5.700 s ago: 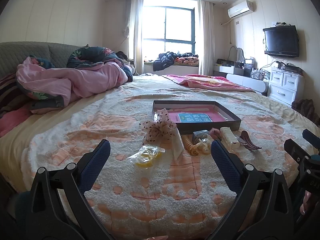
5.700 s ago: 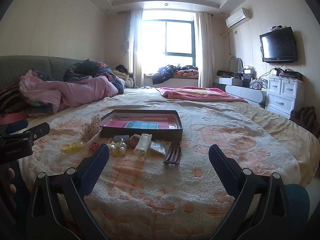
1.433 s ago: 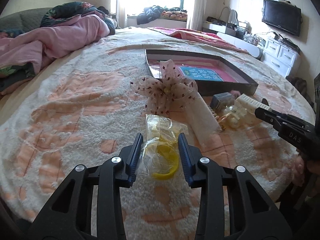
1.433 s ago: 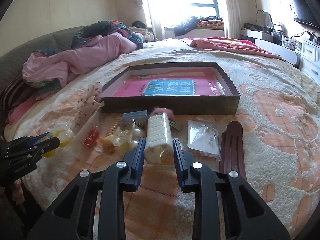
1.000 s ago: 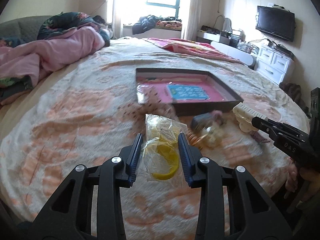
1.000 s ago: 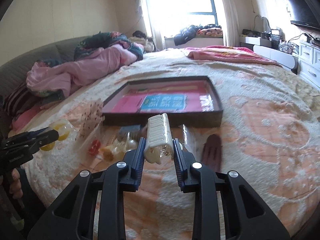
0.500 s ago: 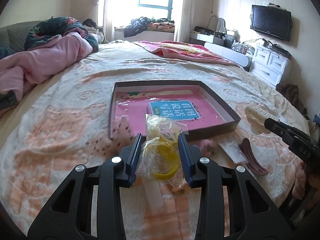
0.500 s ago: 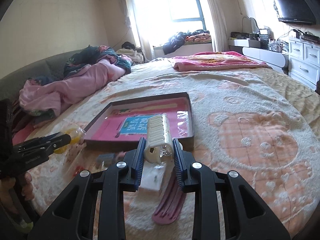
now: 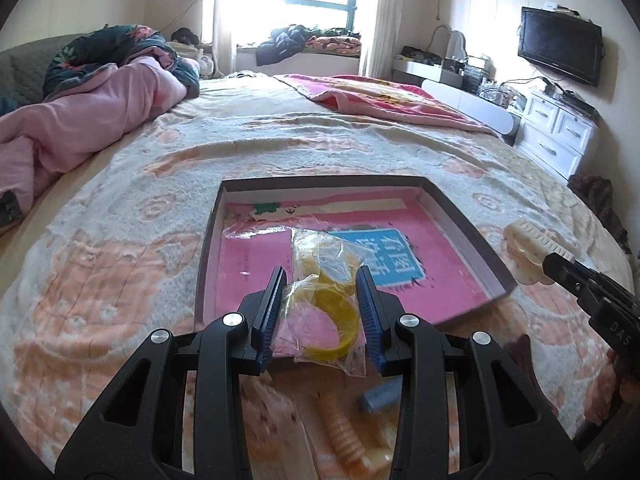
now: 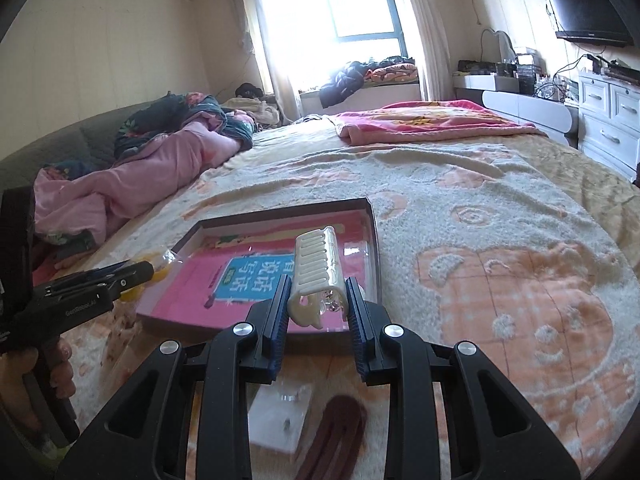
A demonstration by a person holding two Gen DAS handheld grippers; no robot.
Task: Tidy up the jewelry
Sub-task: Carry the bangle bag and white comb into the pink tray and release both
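Observation:
My left gripper [image 9: 322,304] is shut on a clear bag with a yellow bangle [image 9: 325,304] and holds it above the near edge of the dark shallow box [image 9: 210,236] with a pink lining. My right gripper [image 10: 317,302] is shut on a cream hair claw clip [image 10: 317,276] and holds it over the box's near right corner [image 10: 372,232]. The clip also shows at the right of the left wrist view [image 9: 524,248]. The left gripper shows at the left of the right wrist view [image 10: 132,272].
On the fluffy blanket below lie a maroon hair clip [image 10: 336,436], a small clear packet [image 10: 280,412], a spiral hair tie [image 9: 344,440] and a blue-grey piece [image 9: 380,398]. Pink bedding [image 9: 80,120] is piled at the far left. Drawers [image 9: 560,136] stand at the right.
Both grippers closed on their items on the blanket, lifted them and carried them forward over the box. The box now fills more of both views.

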